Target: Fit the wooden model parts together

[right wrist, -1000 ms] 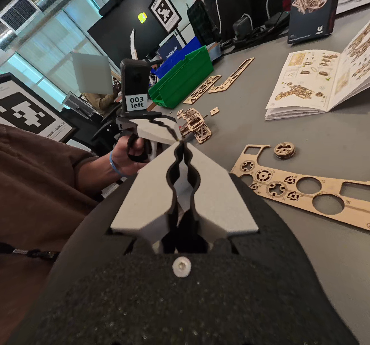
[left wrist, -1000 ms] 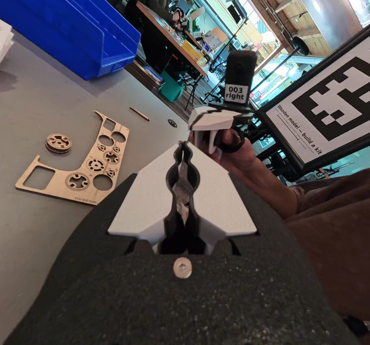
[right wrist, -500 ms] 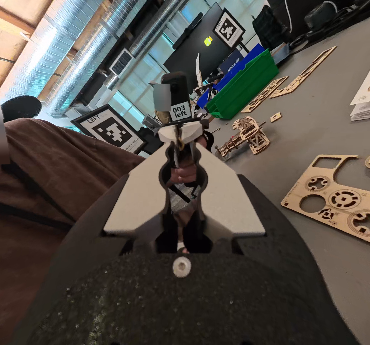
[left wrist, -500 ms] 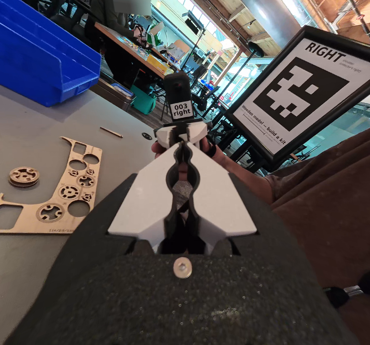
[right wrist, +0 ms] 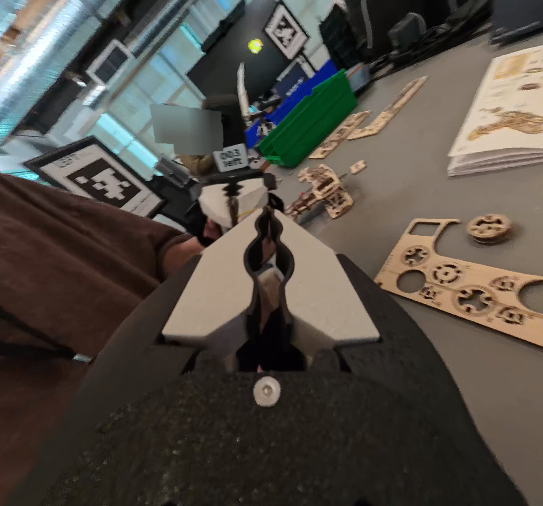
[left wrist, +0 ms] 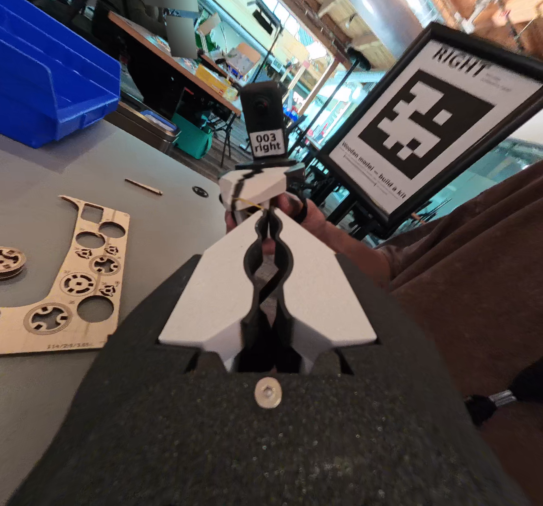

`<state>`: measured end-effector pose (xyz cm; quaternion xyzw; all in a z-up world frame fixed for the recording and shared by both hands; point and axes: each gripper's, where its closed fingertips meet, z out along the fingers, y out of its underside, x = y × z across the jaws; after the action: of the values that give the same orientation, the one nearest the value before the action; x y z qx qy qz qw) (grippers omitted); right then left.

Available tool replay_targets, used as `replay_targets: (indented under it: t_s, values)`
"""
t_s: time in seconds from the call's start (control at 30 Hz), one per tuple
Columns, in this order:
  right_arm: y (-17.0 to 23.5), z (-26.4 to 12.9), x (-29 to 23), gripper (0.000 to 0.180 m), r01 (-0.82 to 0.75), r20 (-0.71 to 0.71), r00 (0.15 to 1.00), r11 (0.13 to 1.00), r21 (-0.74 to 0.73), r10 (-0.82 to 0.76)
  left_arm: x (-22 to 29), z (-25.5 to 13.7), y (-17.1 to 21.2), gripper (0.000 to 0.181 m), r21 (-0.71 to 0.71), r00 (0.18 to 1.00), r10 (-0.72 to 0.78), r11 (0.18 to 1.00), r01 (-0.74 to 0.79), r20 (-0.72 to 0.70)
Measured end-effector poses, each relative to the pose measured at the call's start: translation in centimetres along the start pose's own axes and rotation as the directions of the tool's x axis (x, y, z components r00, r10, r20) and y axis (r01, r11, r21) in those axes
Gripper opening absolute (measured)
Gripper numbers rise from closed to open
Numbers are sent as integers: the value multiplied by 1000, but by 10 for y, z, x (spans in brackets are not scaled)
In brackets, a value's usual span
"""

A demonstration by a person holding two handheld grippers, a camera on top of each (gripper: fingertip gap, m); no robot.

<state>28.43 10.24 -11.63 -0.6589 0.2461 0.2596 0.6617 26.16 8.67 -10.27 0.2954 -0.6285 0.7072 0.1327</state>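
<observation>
My two grippers face each other, tip to tip, above the grey table's near edge. My left gripper point(left wrist: 268, 217) is shut on one end of a thin yellow elastic band point(left wrist: 248, 204). My right gripper point(left wrist: 235, 199) is shut on the other end, so the band runs taut between the two tips. The right wrist view shows the same: my right gripper point(right wrist: 268, 215), the band point(right wrist: 248, 211) and my left gripper point(right wrist: 232, 210). A punched wooden parts sheet point(left wrist: 73, 280) and a wooden wheel disc point(right wrist: 489, 227) lie on the table. A part-built wooden model point(right wrist: 326, 195) stands farther back.
A blue bin point(left wrist: 44, 80) stands at the far left, and a small wooden stick point(left wrist: 143, 186) lies beyond the sheet. A green bin point(right wrist: 311, 119), more wooden sheets point(right wrist: 382, 116) and an open instruction booklet point(right wrist: 499, 116) lie farther off. A framed marker sign point(left wrist: 426, 127) stands behind my right gripper. My left and right fingertips are right by each other. The wooden wheel disc point(right wrist: 489, 227) is about 20 centimetres from both grippers' fingertips.
Half a second ago my right gripper's jaws stood slightly apart at my left gripper's tip; now they are shut on the band. The grippers have drawn slightly apart, and the band shows stretched between them.
</observation>
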Motion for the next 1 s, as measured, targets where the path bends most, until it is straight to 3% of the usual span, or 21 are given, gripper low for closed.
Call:
replay_targets:
  t_s: [0.13,0.23,0.33,0.47,0.53,0.6,0.7,0.8,0.9,1.0]
  values:
    - [9,0,28,0,121,-264,955,989,-82,-139,-3,9,13,0,-72,996,71,995,-67,50]
    - [10,1,38,0,348,-420,810,912,-219,-410,-6,13,13,0,-63,993,88,995,-82,85]
    - [12,7,44,0,448,-475,696,843,-297,-538,-4,12,6,0,-20,997,42,999,-41,59]
    - [23,24,27,0,352,-333,857,918,-180,-394,-4,12,10,0,-41,998,50,998,-48,46]
    - [22,27,11,0,224,-184,954,972,-77,-235,10,14,7,0,-36,998,59,998,-60,-16]
    - [16,29,-5,5,33,-11,999,998,48,-32,20,16,4,0,-19,996,78,997,-78,-41]
    - [0,22,-10,9,-195,162,973,960,199,164,18,18,14,0,-76,990,139,987,-138,5]
    - [-8,20,-4,23,-247,178,963,922,299,201,15,18,12,0,-86,985,168,982,-165,30]
    - [-21,7,-2,21,-369,270,923,834,409,276,6,14,10,0,-120,965,242,966,-229,105]
    - [-22,-2,1,2,-531,409,833,749,397,373,-10,5,6,0,-172,922,330,939,-297,204]
